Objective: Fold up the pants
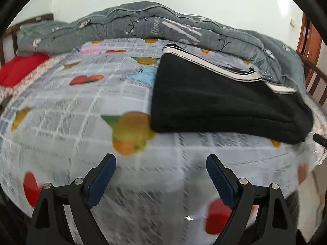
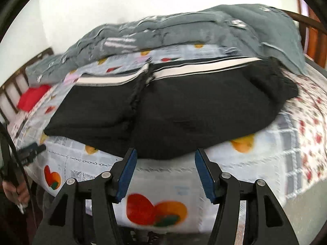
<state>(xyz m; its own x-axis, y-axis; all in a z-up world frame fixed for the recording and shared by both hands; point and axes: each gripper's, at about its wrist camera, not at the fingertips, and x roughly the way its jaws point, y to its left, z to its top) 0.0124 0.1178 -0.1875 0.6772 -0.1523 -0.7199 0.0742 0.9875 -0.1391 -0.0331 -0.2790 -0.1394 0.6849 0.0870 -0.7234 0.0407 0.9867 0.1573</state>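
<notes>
Black pants (image 1: 220, 102) with a white-striped side band lie folded on the fruit-print bedsheet (image 1: 81, 106), to the right in the left wrist view. My left gripper (image 1: 161, 159) is open and empty over bare sheet, short of the pants and left of their near edge. In the right wrist view the pants (image 2: 173, 112) fill the middle, folded with one layer over another. My right gripper (image 2: 164, 153) is open and empty, its fingertips just at the pants' near edge. The left gripper's tip (image 2: 30, 151) shows at the left edge of that view.
A grey quilt (image 1: 143, 24) is bunched along the far side of the bed against a white wall. A red pillow (image 1: 18, 69) lies at the far left. A wooden bed rail (image 1: 314, 81) runs on the right. The bed's near edge (image 2: 163, 224) is below the right gripper.
</notes>
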